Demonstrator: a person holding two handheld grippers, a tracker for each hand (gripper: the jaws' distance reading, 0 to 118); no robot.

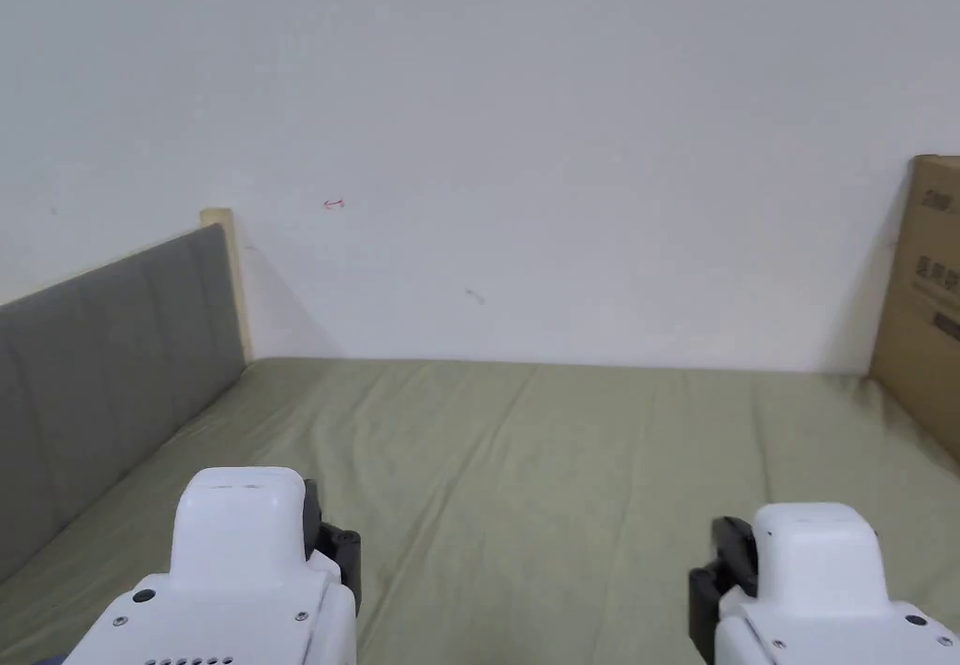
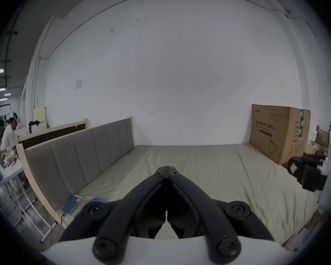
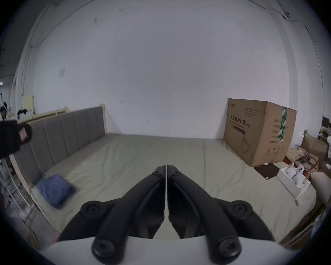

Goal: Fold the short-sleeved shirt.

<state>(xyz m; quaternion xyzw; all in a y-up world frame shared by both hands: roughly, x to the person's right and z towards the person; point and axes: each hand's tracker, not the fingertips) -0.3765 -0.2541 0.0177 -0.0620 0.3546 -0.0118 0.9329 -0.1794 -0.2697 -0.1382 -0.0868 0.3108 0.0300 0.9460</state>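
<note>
A folded blue garment (image 3: pixel 54 189) — apparently the short-sleeved shirt, though blurred — is lying on the near left corner of the bed's olive-green sheet (image 3: pixel 141 164), just beside the padded grey headboard (image 3: pixel 69 133) that is running along the left side. It is resting flat as a compact bundle, well apart from both grippers.

The left gripper (image 2: pixel 166 168) is hovering above the sheet with its two black jaws pressed together at the tips and nothing between them. The right gripper (image 3: pixel 166 166) is hanging over the middle of the bed, its jaws drawn together with only a hairline gap and nothing caught between them. In the head view both white gripper housings are sitting at the near edge, left and right, above the wrinkled sheet.

A small teal flat object (image 2: pixel 72 204) is lying at the near end of the headboard. A large cardboard box (image 3: pixel 260 133) is standing on the far right side of the bed against the white wall (image 1: pixel 562 132). Past the bed's right edge, smaller boxes and clutter are piling up — details there are too small to make out. Far off to the left, a person in white (image 2: pixel 8 135) is standing at a table.
</note>
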